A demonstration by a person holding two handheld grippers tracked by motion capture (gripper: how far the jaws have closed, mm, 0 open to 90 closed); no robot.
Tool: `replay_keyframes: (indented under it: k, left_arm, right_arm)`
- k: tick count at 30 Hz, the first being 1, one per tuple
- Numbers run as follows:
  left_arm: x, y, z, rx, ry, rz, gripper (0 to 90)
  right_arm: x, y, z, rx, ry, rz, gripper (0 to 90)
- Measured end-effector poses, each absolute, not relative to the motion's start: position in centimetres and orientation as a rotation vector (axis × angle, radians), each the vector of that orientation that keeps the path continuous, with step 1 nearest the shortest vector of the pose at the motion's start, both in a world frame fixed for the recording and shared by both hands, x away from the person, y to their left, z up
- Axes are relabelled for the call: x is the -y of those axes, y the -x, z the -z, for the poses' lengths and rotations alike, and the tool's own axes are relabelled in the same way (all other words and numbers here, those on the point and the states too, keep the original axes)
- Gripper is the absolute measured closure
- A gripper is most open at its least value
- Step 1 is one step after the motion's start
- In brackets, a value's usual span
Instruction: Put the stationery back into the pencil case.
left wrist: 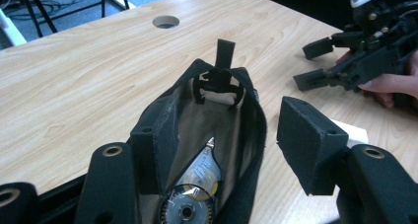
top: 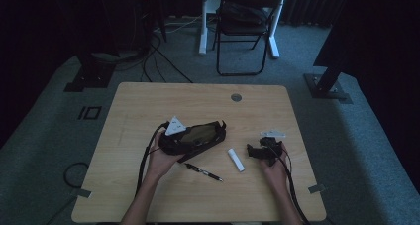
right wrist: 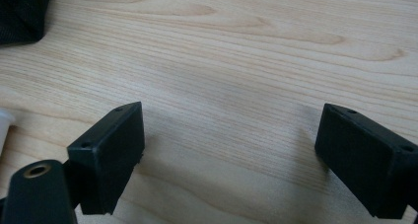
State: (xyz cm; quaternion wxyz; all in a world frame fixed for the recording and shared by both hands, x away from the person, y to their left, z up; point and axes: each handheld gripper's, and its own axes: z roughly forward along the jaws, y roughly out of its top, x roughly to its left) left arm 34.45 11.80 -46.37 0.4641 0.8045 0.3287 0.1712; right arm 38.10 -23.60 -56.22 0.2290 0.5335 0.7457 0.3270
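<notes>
Holding the near-left rim of the black fabric pencil pouch with tan lining (top: 195,136), my left tool (left wrist: 217,155) stands part open, one jaw inside the mouth and the other outside the right rim; whether the pads press I cannot tell. Inside lies a clear correction-tape dispenser (left wrist: 194,194). My right tool (top: 255,151) rests wide open and empty on the light wooden table (top: 148,101). Just left of it lies the white stick-shaped eraser (top: 236,159), long axis running near-far; the black pen (top: 203,171) lies nearer my left tool.
</notes>
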Motion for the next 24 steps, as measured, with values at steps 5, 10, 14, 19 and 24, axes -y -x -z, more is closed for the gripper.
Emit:
replay_keyframes:
  k: [5,10,14,19,24]
  left_arm:
    - [-12.1,-33.6,45.6,-0.775,-1.969,-0.419,42.8]
    - [-12.1,-32.6,45.0,-0.750,-1.965,-0.429,44.2]
    - [-12.1,-32.0,44.8,-0.732,-1.969,-0.431,45.2]
    - [-11.9,-31.4,44.8,-0.706,-1.989,-0.425,46.0]
    - [-11.7,-31.2,45.2,-0.693,-1.997,-0.409,47.1]
  right_arm:
    - [23.6,-38.1,56.2,-2.053,-1.468,-0.900,11.4]
    - [23.6,-38.1,56.2,-2.053,-1.468,-0.900,11.4]
    - [23.6,-38.1,56.2,-2.053,-1.468,-0.900,11.4]
    - [23.6,-38.1,56.2,-2.053,-1.468,-0.900,11.4]
    - [23.6,-38.1,56.2,-2.052,-1.468,-0.900,11.4]
